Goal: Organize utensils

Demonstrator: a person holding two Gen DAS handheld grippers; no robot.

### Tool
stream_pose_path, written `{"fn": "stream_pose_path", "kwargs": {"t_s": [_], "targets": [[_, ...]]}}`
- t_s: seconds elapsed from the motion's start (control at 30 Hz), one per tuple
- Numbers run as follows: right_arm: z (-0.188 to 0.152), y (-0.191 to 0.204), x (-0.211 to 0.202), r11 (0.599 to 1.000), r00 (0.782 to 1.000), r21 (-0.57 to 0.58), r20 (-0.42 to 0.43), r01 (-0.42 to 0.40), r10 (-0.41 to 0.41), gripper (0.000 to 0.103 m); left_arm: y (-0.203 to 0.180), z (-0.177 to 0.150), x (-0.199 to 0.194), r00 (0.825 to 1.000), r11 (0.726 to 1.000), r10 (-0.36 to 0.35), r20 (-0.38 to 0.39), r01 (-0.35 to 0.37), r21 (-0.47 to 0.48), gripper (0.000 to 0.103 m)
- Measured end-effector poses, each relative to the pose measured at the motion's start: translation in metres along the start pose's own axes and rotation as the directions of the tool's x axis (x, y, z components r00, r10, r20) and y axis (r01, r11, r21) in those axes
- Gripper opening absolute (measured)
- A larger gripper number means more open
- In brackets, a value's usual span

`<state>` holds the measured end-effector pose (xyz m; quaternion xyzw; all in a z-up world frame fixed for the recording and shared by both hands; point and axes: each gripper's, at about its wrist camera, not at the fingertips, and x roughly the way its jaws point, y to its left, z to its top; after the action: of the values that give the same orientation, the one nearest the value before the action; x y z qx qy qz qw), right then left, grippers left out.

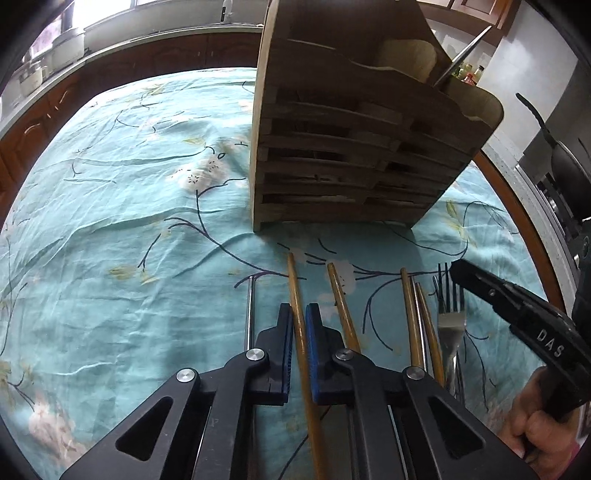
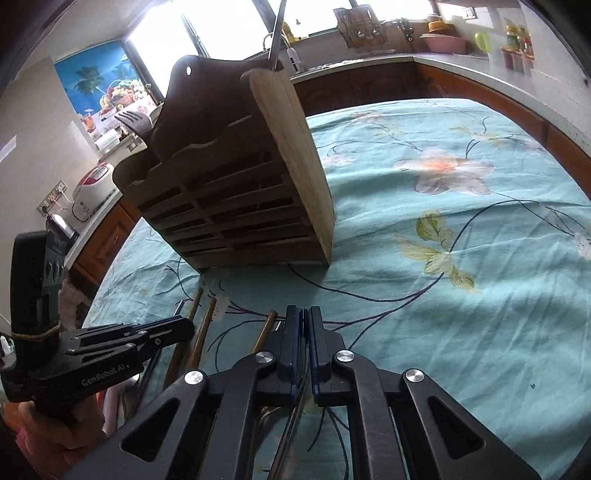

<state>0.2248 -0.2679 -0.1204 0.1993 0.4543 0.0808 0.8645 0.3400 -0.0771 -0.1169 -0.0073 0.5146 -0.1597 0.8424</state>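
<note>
On a surface (image 1: 110, 206) draped in a teal floral cloth, the left gripper (image 1: 299, 325) has its blue-padded fingers (image 1: 314, 332) clamped on a wooden chopstick (image 1: 295, 288) that lies pointing toward a slatted wooden utensil holder (image 1: 351, 147) standing just beyond the utensils. Beside that stick lie more wooden chopsticks (image 1: 341, 306), a thin metal rod (image 1: 251, 310) to the left and a metal fork (image 1: 450, 314) to the right, all flat on the cloth. The right gripper (image 2: 306, 332) reaches down over the fork; its fingers (image 2: 291, 339) are drawn nearly together on thin metal that passes between them, seemingly the fork's tines, though the grip itself cannot be made out for certain. A metal utensil handle (image 2: 277, 33) already stands upright in the holder's rear compartment.
</note>
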Motion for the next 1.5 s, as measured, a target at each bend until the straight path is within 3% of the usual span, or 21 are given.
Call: {"fn": "stream_pose_path", "kwargs": {"t_s": [0.3,0.53,0.93,1.5], "targets": [[0.003,-0.003,-0.027,0.999,0.998,0.031,0.058,-0.011,0.009,0.002,-0.004,-0.011,-0.038,0.996,0.998,-0.06,0.068,0.062,-0.024,0.005],[0.007,0.013,-0.061,1.0,0.992,-0.002,0.129,-0.009,0.009,0.002,0.004,-0.028,-0.091,0.985,0.994,-0.1,0.139,0.105,-0.03,0.005],[0.008,0.03,-0.114,0.999,0.971,-0.031,0.24,-0.015,0.022,0.003,0.01,-0.061,-0.169,0.962,0.992,-0.118,0.245,0.125,-0.011,0.005],[0.011,0.047,-0.157,0.998,0.939,-0.056,0.342,-0.008,0.027,0.003,0.019,-0.077,-0.226,0.924,0.991,-0.122,0.362,0.134,-0.007,0.004]]}}
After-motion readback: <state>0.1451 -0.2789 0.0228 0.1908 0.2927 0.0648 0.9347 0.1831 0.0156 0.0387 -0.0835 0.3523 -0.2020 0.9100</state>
